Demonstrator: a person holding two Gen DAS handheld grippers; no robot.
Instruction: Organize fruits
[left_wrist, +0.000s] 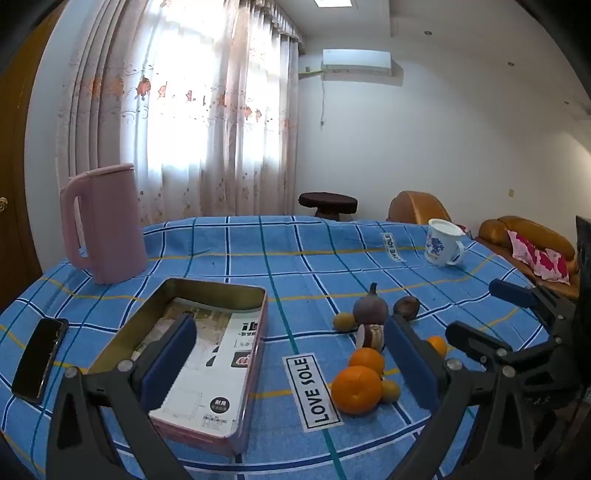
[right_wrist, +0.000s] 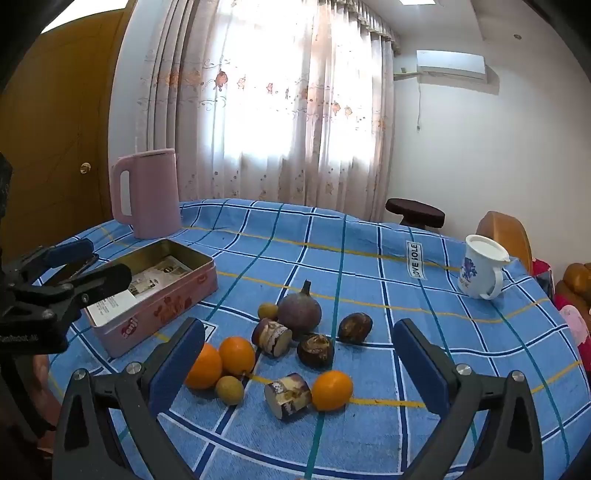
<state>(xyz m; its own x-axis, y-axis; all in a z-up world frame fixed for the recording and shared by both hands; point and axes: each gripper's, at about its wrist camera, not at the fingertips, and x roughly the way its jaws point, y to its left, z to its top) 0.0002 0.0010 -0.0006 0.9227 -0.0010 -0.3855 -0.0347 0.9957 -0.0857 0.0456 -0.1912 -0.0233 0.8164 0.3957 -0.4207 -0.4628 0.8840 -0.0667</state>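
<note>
Left gripper (left_wrist: 291, 363): hovering low over the table with its blue pads spread wide apart, nothing sitting between them; the left pad is overlapping the tin in its own view.
Right gripper (right_wrist: 299, 363): also standing wide open and holding nothing, hanging over the fruit pile.
Fruits: lying loose on the cloth to the right of the tin, none inside it. Three oranges (right_wrist: 236, 355) are sitting nearest, with two small yellowish round fruits (right_wrist: 229, 389) among them.
Purple fruit (right_wrist: 299, 312): standing stem up at the far side of the pile, two dark brown round pieces (right_wrist: 316, 350) lying just beside it.
Cut chunks (right_wrist: 288, 396): two short cylinders with purple skin and pale ends, lying on their sides.
Pink tin (right_wrist: 159, 314): sitting open, left of the fruit, holding printed paper; red lettering on its side is too blurred to read.
Tablecloth (left_wrist: 295, 258): blue check, showing "LOVE SOLE" labels (left_wrist: 312, 391).
Pink kettle (left_wrist: 105, 225): standing far left.
White mug (right_wrist: 480, 273): standing far right, blue print unreadable.
Phone (left_wrist: 38, 360): lying near left.
</note>
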